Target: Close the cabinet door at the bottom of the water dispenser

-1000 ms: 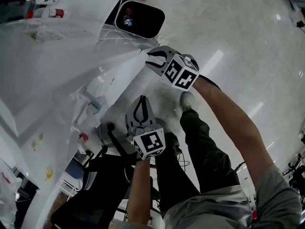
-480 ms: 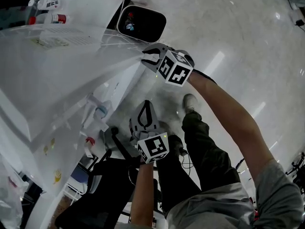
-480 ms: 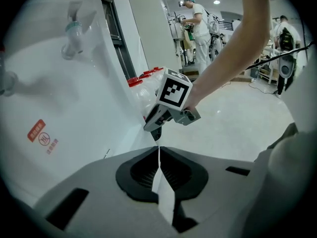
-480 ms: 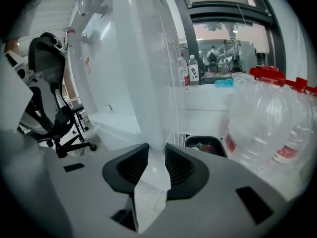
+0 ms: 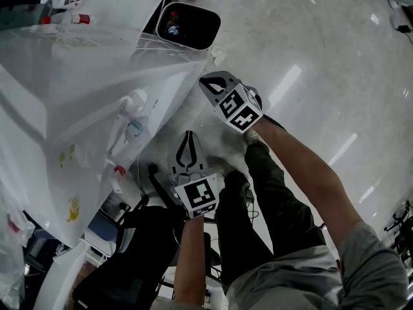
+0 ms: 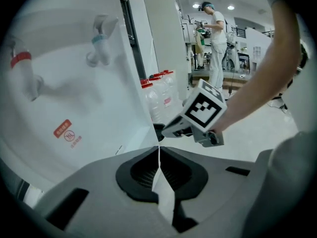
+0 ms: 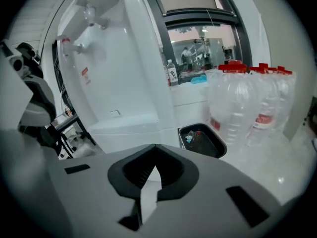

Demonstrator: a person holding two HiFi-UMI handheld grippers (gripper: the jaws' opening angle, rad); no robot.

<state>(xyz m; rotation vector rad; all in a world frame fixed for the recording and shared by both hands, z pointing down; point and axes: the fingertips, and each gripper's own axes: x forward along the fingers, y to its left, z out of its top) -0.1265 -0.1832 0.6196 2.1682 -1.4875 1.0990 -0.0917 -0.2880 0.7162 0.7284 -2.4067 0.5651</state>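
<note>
Presently both claws are closed and empty. On the left claw [image 6: 159,150] the jaws meet at the tips with nothing between them. It is held in front of the water dispenser [image 6: 74,93], below the blue-collared tap [image 6: 101,39] and the red-collared tap [image 6: 22,62]. On the right claw [image 7: 155,146] the jaws are likewise together and nothing is gripped.

The cabinet door [image 7: 132,135] is the white panel at the foot of the dispenser, under the front ledge. It faces the right claw, which is near it but apart from it. No gap shows between the door and the dispenser body in the right gripper view.

Containers:
- The waste bin [image 7: 202,139] stands on the floor [image 5: 322,57] just beside the dispenser's base. It is open-topped and dark inside, with a few small coloured scraps at the bottom and otherwise little in it.
- The wrapped pack of bottles [image 7: 247,108] stands just beside the bin. The bottles are clear, upright and red-capped; their fill level cannot be told.
- A single bottle [image 7: 172,75] stands upright on the window sill behind the bin.
</note>
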